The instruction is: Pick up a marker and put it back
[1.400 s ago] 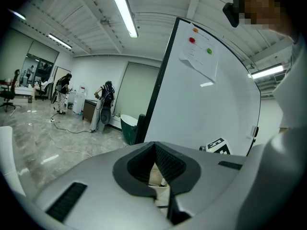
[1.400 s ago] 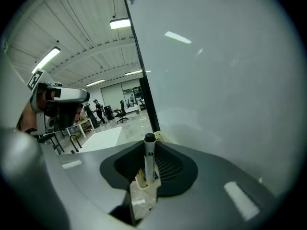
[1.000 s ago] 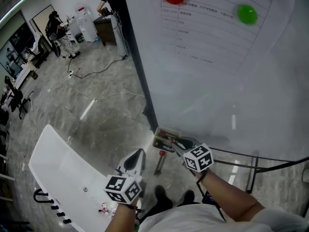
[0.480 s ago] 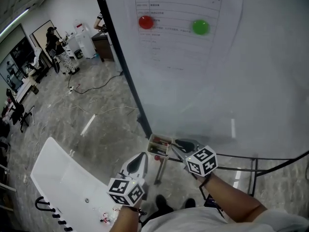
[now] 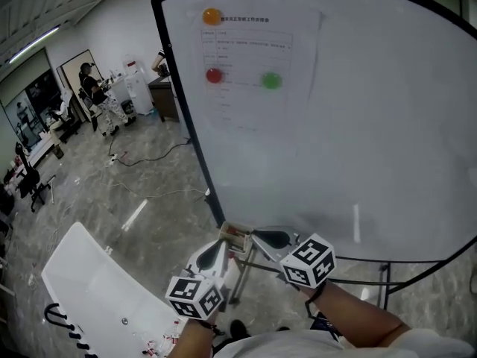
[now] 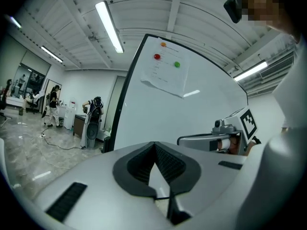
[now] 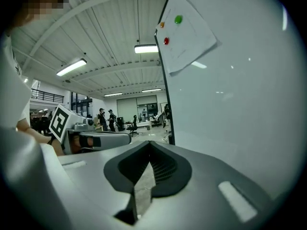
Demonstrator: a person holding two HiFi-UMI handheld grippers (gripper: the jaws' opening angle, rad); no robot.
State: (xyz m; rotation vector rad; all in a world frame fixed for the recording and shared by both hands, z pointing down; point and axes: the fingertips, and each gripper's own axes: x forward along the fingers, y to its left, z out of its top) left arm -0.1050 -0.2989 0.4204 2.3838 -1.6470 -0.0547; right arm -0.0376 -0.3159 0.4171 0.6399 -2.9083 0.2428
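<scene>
- The right gripper (image 5: pixel 255 235) is held near the marker tray (image 5: pixel 231 233) at the lower-left corner of the whiteboard (image 5: pixel 358 125). Its claw has just snapped closed and is clenched on nothing.
- The left gripper (image 5: pixel 219 246) is close beside it, in front of the tray. Its jaws are likewise pressed together with nothing between them.
- The markers (image 5: pixel 237 239), one with red on it, lie in the tray. They are too small to tell apart, and neither claw grasps one.
- A sheet of paper (image 5: pixel 246 73) hangs at the whiteboard's upper-left corner. An orange magnet (image 5: pixel 212 16) sits at the sheet's top edge, with a red magnet (image 5: pixel 215 74) and a green magnet (image 5: pixel 271 80) side by side lower down.
- Beyond the whiteboard's left edge, people (image 5: pixel 93 95) stand at desks across a grey floor (image 5: pixel 149 177) trailed with cables.
</scene>
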